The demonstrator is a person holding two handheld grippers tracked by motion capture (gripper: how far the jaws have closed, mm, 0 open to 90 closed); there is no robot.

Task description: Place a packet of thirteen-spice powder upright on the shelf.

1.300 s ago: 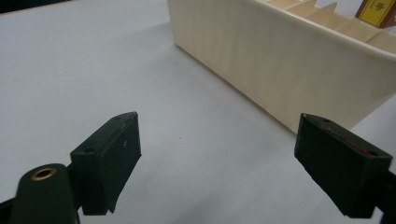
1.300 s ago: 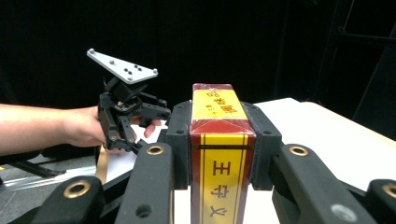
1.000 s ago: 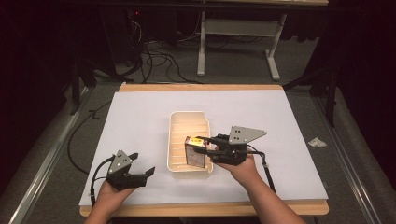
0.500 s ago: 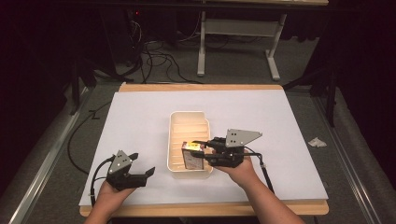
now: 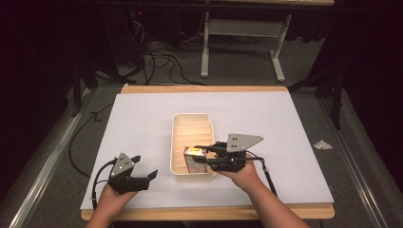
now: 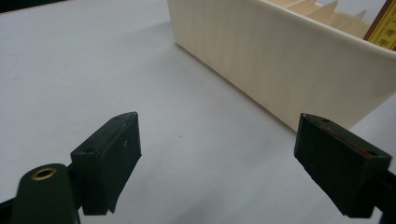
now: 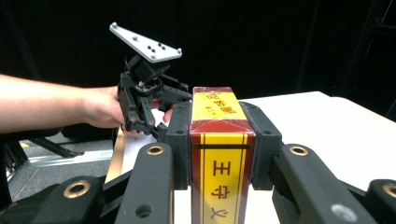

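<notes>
Since the earlier frames the right gripper (image 5: pixel 203 155) has shifted slightly toward the lower left of the high view, carrying the box (image 5: pixel 195 159) lower over the near end of the tray (image 5: pixel 191 118); the left gripper (image 5: pixel 142 167) has stayed put. Judgement: the box is being lowered into a near slot of the tray, with placement under way but not finished. Right jaws are clenched on the box, one pad on each narrow side, as the right gripper view shows (image 7: pixel 218 154). The box is red and yellow with printed characters. In that view its long axis runs along the jaws, away from the camera. In the high view the box sits at the lower part of the tray, between the ribs (image 5: pixel 192 130) and the near wall; whether it touches the tray floor cannot be told. Left jaws are released, wide apart and empty, resting low on the counter (image 6: pixel 116 70) just beside the tray's outer wall (image 6: pixel 299 70). The left hand (image 5: pixel 111 197) lies at the lower left of the high view.
</notes>
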